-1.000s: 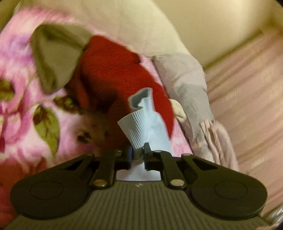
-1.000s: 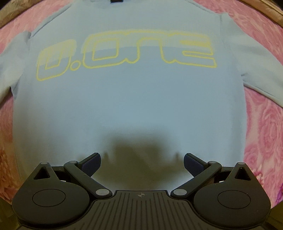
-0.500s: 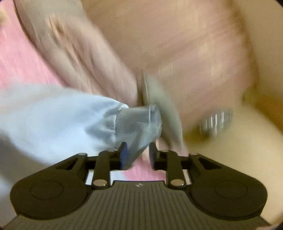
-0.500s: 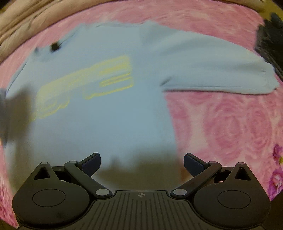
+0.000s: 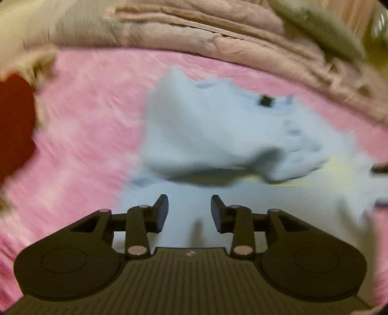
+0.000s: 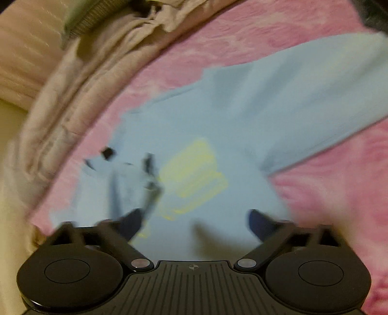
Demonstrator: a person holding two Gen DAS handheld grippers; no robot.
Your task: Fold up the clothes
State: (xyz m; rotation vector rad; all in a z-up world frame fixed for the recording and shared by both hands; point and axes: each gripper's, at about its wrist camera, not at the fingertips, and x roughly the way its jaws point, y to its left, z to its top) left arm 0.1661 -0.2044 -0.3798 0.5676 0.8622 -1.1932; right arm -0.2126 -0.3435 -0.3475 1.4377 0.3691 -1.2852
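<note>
A light blue sweatshirt [image 5: 213, 126] with yellow lettering [image 6: 194, 174] lies on a pink floral bedspread [image 5: 84, 126]. In the left wrist view one sleeve lies folded across the chest. My left gripper [image 5: 189, 210] is open and empty just above the sweatshirt's body. My right gripper [image 6: 194, 220] is wide open and empty over the lower chest. The other sleeve [image 6: 315, 97] stretches out to the upper right in the right wrist view. Both views are blurred.
A rumpled beige-pink quilt [image 5: 218, 31] runs along the far edge of the bed, also in the right wrist view [image 6: 80, 80]. A dark red garment [image 5: 14, 126] lies at the far left. A dark object [image 6: 375, 14] shows at the top right corner.
My left gripper carried the sleeve cuff over the chest, opened and let it go. My right gripper stayed open and swung to the right over the sweatshirt.
</note>
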